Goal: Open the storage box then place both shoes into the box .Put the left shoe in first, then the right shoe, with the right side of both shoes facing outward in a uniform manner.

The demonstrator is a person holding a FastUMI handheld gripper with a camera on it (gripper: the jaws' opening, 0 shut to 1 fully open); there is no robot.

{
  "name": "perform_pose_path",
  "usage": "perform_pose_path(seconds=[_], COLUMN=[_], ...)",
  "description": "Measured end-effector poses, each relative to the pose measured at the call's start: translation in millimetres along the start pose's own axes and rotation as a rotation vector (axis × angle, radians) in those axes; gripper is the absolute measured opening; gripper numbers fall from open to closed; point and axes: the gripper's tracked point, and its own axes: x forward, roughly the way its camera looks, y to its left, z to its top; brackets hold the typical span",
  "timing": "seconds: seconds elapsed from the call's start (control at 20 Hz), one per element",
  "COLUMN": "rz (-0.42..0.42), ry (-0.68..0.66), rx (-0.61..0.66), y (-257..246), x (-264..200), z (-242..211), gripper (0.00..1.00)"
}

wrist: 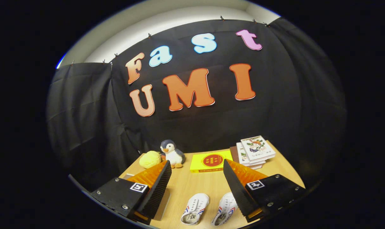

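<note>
A: Backdrop?
B: Black cloth hung in creased panels and held along its top edge by small clips. It forms the rear and both sides of the booth.
A: Above it?
B: A pale wall or ceiling band, evenly lit.
A: Furniture?
B: One light wood-grain table pushed against the cloth.
A: Lighting?
B: Soft on the tabletop, no hard shadows; the cloth folds at the sides go dark.
</note>
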Motion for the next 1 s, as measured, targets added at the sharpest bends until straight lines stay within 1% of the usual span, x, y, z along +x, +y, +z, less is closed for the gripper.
perform_pose_path(seconds=[0.15,0.45,0.65,0.75,0.85,1.0], rz=[0.096,0.284,0.353,0.389,0.409,0.421], ry=[0.098,0.305,0.442,0.511,0.567,0.627], rx=[0.048,0.114,0.143,0.190,0.226,0.235], y=[29.0,86.9,114.4,128.3,137.7,144.9], x=[15.4,31.2,39.6,43.5,45.5,50.6], z=[-31.1,-96.0,-145.7,-164.6,-183.9,-208.8], gripper=[0.97,0.97,0.97,0.97,0.97,0.97])
